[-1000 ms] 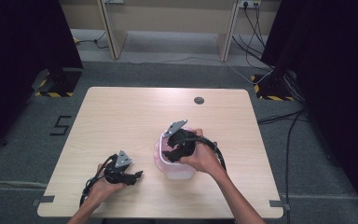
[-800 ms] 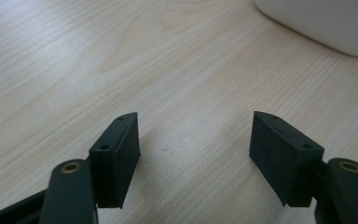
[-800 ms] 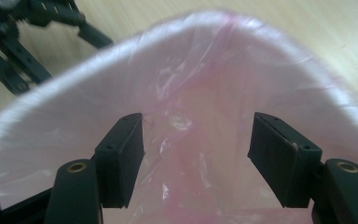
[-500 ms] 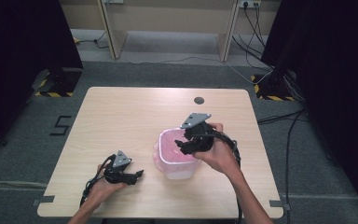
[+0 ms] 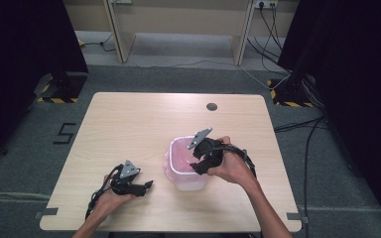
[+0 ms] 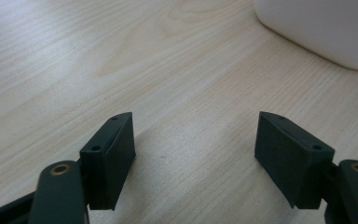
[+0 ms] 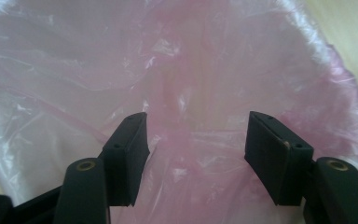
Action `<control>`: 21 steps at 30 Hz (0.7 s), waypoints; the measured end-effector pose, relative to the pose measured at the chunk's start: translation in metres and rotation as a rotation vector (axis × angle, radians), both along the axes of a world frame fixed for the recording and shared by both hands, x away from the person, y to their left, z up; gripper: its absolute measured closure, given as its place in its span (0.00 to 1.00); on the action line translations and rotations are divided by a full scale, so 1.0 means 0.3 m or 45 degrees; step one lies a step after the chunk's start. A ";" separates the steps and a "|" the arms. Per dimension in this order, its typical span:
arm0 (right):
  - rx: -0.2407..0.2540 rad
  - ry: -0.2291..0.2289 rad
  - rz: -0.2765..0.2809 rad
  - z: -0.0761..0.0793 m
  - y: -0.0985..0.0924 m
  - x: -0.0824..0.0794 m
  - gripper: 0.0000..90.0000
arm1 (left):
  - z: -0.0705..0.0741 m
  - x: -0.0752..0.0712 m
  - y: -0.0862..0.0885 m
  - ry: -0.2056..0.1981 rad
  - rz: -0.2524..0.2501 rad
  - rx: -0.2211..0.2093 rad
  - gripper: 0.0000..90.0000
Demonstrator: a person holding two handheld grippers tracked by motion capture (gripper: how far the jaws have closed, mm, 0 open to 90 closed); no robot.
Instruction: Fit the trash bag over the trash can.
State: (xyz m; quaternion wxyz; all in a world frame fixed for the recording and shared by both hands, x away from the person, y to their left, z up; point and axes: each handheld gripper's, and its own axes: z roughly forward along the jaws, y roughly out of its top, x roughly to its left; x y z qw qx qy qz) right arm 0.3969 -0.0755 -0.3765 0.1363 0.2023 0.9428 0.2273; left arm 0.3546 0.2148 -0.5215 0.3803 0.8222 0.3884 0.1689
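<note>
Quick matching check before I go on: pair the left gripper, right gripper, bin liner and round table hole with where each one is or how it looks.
1. left gripper
2. right gripper
3. bin liner
4. table hole

A. pink, lining the white bin
B. open, over the bin
C. far table edge
D. open, low over bare wood

Pairs: 1-D, 2-B, 3-A, 4-C

The table (image 5: 129, 129) is pale wood with a fine grain. The bin (image 5: 191, 182) is white, lined with a translucent pink bag (image 7: 191, 70). Both grippers' fingers (image 6: 109, 158) are matte black. The floor (image 5: 178, 74) is grey.
</note>
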 end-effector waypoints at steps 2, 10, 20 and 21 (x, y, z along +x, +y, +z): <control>0.007 0.021 -0.026 -0.001 -0.002 0.001 0.42 | 0.000 0.000 0.000 0.000 0.000 0.001 0.31; 0.018 0.038 -0.050 0.006 0.012 0.008 0.35 | 0.001 0.000 0.000 0.001 -0.001 0.002 0.31; 0.213 -0.230 -0.398 0.095 -0.103 0.001 0.26 | 0.001 0.000 -0.001 0.003 0.002 0.002 0.31; 0.193 -0.210 -0.410 0.080 -0.105 0.001 0.26 | 0.001 0.000 -0.001 0.002 -0.001 0.001 0.31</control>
